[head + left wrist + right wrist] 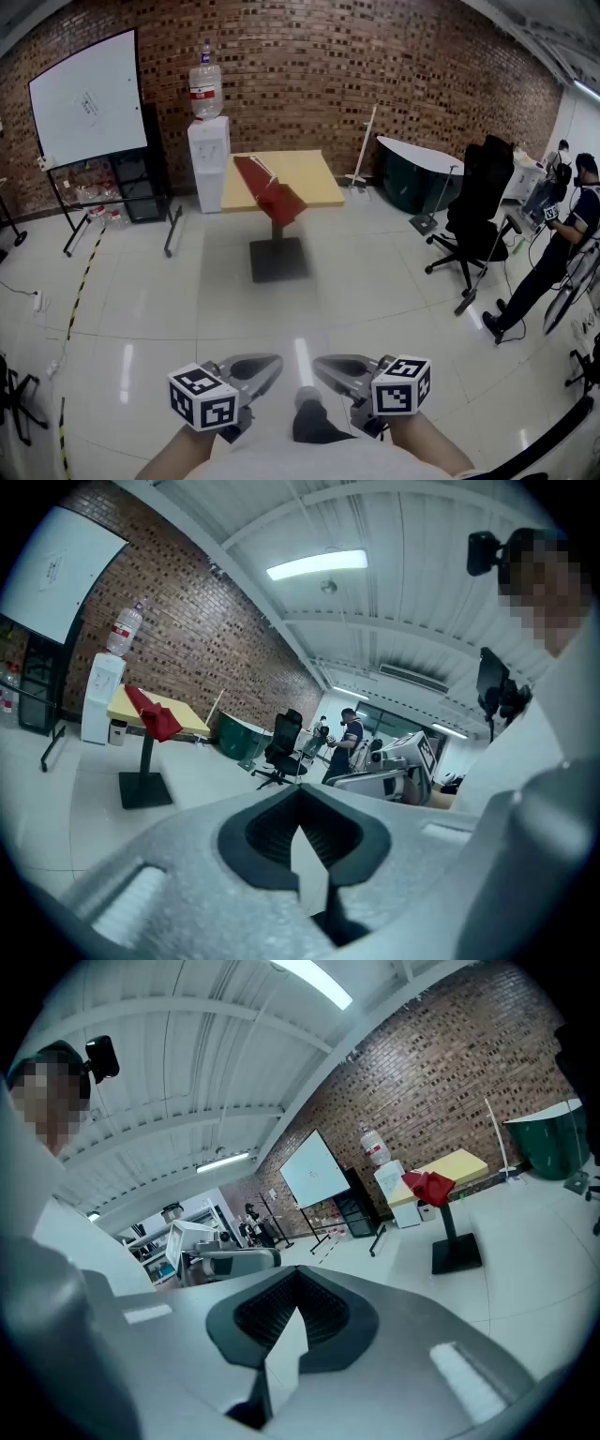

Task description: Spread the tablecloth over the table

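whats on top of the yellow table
A red tablecloth lies bunched in a strip across the table, with its near end hanging over the front edge. The part of the tabletop beneath the cloth is covered and cannot be seen.

Brick wall [375, 56]; glossy tiled floor [141, 309]

We hold the left gripper [251, 373] and the right gripper [345, 373] side by side at the frame's bottom centre. Both have jaws closed, empty.
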### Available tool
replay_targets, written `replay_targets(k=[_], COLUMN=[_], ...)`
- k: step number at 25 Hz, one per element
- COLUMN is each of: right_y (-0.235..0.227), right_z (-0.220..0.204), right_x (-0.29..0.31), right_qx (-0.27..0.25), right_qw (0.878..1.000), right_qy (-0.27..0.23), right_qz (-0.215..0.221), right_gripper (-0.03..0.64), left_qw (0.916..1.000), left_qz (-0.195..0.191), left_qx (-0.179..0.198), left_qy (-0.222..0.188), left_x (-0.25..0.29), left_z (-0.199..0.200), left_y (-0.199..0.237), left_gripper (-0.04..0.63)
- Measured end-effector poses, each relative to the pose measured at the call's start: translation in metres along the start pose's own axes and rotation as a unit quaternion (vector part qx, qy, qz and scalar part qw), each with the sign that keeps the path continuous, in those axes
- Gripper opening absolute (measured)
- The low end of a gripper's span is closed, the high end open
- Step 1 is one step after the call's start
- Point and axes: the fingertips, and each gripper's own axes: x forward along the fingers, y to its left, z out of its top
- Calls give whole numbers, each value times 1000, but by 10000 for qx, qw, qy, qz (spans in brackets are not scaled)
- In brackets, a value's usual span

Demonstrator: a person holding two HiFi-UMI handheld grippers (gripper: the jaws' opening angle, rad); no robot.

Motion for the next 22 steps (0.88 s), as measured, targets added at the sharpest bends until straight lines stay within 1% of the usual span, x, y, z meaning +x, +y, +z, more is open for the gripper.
replay_targets(k=[4,7,9,14,17,19,22], right_y=[-35,-72,-102,-184,-234,-270,-316], right_z=[19,36,51,112,147,176,222], right_x=[17,33,41,57,58,56,55], right_qx=[24,75,106,83,49,-17,-85], right_qw=[10000,9999,9998,9995,9993,9995,9996], right_qy=[-2,48,84,144,193,104,-158], right_qz=[61,118,165,284,311,285,200], right_gripper=[-2,-2,-2,-2,-2,-2,-2], left_qw=[10000,9998,9996,9999,9999,9998,9996], left_qz=[28,-82,-81,69,107,154,181], left_qx=[-70,116,226,47,34,87,195], left_qy=[45,113,160,87,92,69,72], left_x=[24,51,76,144,188,220,262], left_z=[10,24,34,78,105,126,156], left_y=[34,61,80,139,168,186,206], left_gripper=[0,0,0,0,2,0,1])
